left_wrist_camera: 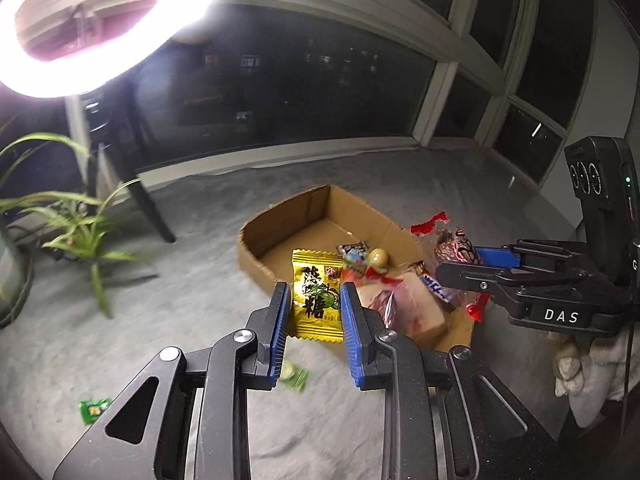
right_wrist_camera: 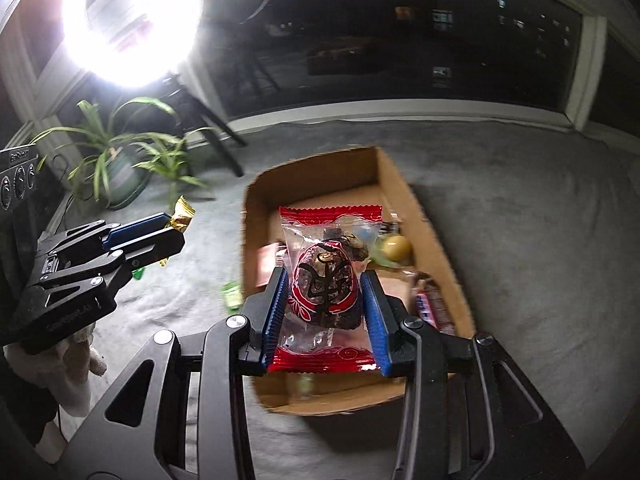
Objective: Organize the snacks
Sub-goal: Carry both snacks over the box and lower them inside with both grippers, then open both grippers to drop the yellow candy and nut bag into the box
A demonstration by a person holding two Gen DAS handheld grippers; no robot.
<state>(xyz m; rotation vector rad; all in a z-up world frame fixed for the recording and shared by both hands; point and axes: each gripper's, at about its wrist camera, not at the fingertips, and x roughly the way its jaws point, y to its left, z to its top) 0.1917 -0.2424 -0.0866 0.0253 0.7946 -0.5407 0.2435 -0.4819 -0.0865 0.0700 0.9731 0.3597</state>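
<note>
My left gripper (left_wrist_camera: 315,300) is shut on a yellow candy packet (left_wrist_camera: 316,292) and holds it above the near left edge of a cardboard box (left_wrist_camera: 280,216). My right gripper (right_wrist_camera: 326,280) is shut on a red-ended clear packet with a dark pastry (right_wrist_camera: 326,280) and holds it over the box (right_wrist_camera: 396,192). The right gripper also shows at the right of the left wrist view (left_wrist_camera: 460,268), and the left gripper at the left of the right wrist view (right_wrist_camera: 176,232). Several snacks lie in the box, among them a round golden ball (left_wrist_camera: 378,258) and a pink-wrapped cake (left_wrist_camera: 412,304).
Small green candies (left_wrist_camera: 94,410) (left_wrist_camera: 296,376) lie on the grey cloth outside the box. A potted plant (right_wrist_camera: 120,168) stands at the left. A bright ring light (right_wrist_camera: 132,20) on a tripod stands by the dark window.
</note>
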